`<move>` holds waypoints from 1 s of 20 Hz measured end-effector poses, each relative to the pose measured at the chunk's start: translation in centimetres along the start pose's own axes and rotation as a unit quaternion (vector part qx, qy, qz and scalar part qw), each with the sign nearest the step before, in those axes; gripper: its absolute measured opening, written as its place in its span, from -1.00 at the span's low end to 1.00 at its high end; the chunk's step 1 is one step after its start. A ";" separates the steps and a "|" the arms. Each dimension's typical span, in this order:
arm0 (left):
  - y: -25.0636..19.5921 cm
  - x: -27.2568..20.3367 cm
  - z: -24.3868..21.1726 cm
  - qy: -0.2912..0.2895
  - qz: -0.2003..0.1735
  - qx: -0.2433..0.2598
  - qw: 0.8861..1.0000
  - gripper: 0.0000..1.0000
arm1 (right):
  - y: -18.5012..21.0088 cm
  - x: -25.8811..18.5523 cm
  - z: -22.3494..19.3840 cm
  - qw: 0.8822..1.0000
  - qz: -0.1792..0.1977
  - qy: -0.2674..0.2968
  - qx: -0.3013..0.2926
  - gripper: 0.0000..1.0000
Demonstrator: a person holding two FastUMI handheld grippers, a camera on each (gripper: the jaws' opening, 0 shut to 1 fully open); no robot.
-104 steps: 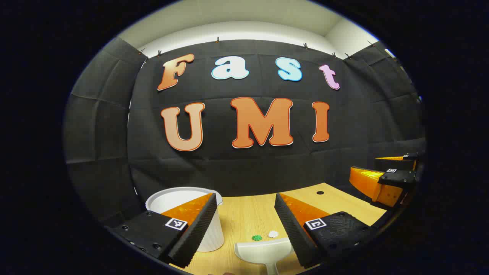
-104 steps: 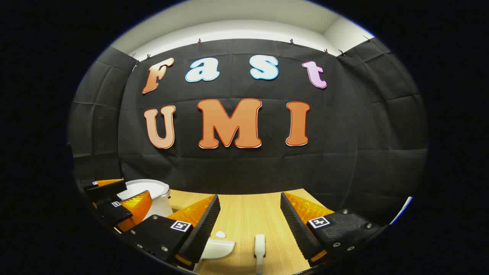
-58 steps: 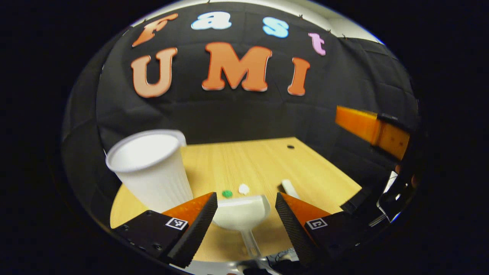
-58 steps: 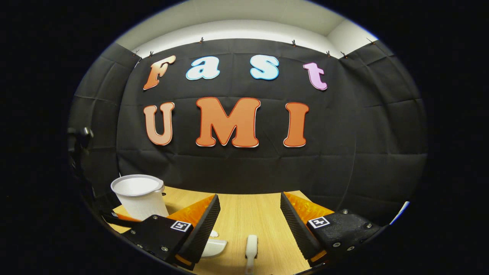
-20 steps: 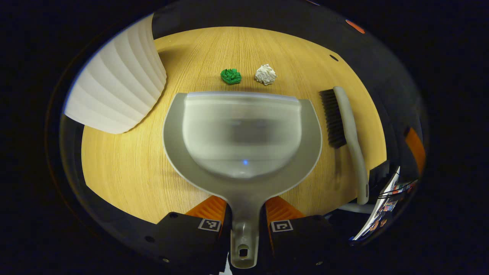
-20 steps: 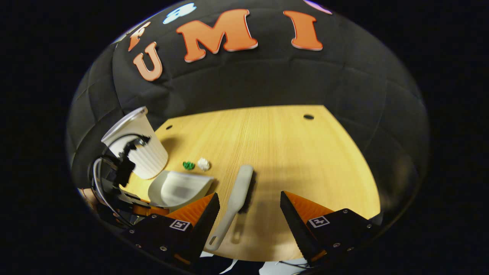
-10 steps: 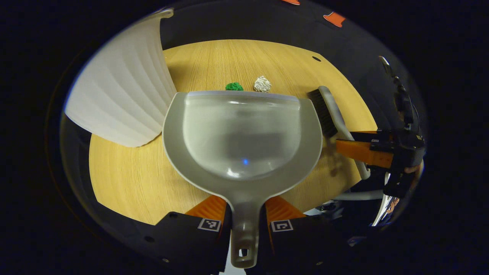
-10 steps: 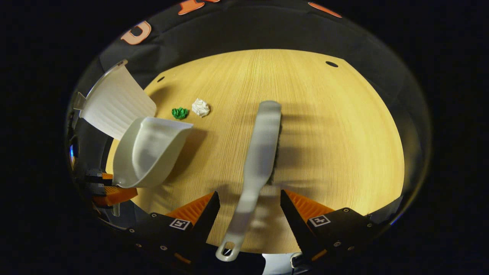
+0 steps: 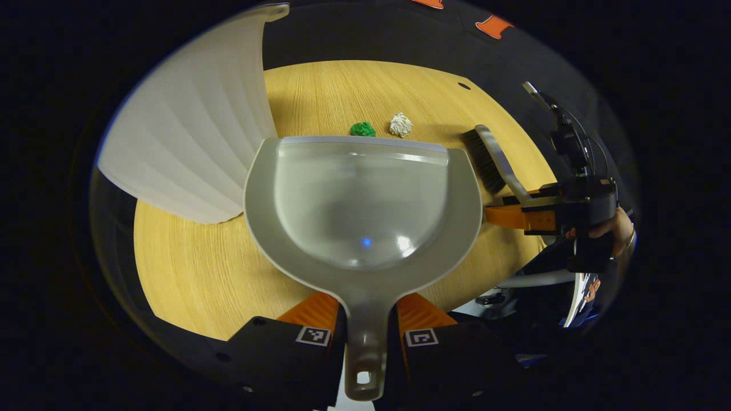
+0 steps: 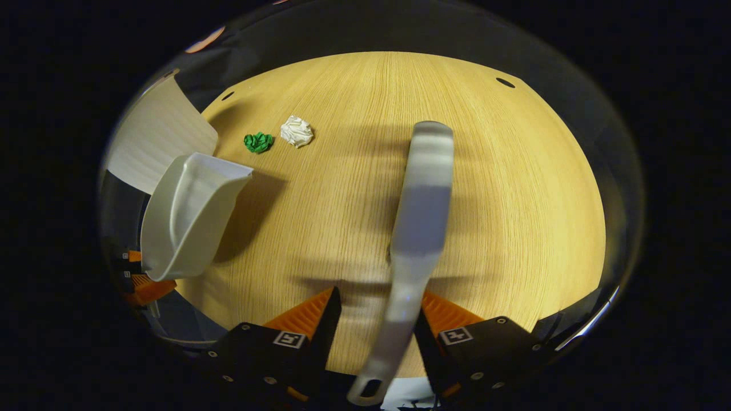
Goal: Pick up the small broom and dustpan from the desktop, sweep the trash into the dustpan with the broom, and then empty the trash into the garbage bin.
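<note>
now | dustpan [image 9: 365, 205] handle clamped in left claw [image 9: 365, 319] | broom [image 10: 420, 211] handle between right claw [image 10: 377, 319]

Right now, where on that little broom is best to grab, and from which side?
The slim handle of the broom, at its near end, coming from above. The wide head carries bristles along one side; the handle is narrow enough to fit between the open fingers of the right gripper, which straddle it.
</note>
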State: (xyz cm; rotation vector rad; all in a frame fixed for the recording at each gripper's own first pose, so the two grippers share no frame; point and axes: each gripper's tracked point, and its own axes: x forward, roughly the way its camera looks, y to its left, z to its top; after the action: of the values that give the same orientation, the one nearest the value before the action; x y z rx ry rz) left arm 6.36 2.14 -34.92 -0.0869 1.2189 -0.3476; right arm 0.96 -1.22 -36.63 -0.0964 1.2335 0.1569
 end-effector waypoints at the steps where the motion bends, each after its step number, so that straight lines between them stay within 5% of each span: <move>1: 0.2 0.0 0.0 0.000 -0.002 0.005 1.000 -0.34 | -0.2 0.3 0.0 1.000 -0.010 0.002 -0.002 0.25; 3: 0.6 -0.1 0.1 -0.004 0.002 0.022 1.000 -0.34 | -0.9 0.4 -0.9 0.999 -0.028 0.030 -0.004 -0.43; 4: 0.7 -0.2 0.2 -0.006 0.003 0.024 1.000 -0.34 | -0.6 0.8 -0.6 0.999 -0.019 0.025 -0.012 -0.51; 13: 1.0 -0.1 0.3 0.002 0.009 0.054 0.998 -0.34 | -1.9 -2.3 5.1 0.998 -0.016 -0.015 -0.063 -0.72; 17: 0.8 0.3 0.5 0.037 0.007 0.093 0.995 -0.34 | -4.1 -2.3 12.1 0.982 -0.052 -0.033 -0.180 -0.73; 20: 1.0 0.9 0.2 0.089 0.001 0.100 0.991 -0.34 | -2.8 0.1 15.5 0.972 -0.040 -0.019 -0.229 -0.73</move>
State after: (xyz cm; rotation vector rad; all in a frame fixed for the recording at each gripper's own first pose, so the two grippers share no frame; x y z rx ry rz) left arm 7.05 2.79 -35.95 0.1211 1.3534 -0.4813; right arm 15.88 -1.49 -31.63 -0.5417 1.1353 0.3700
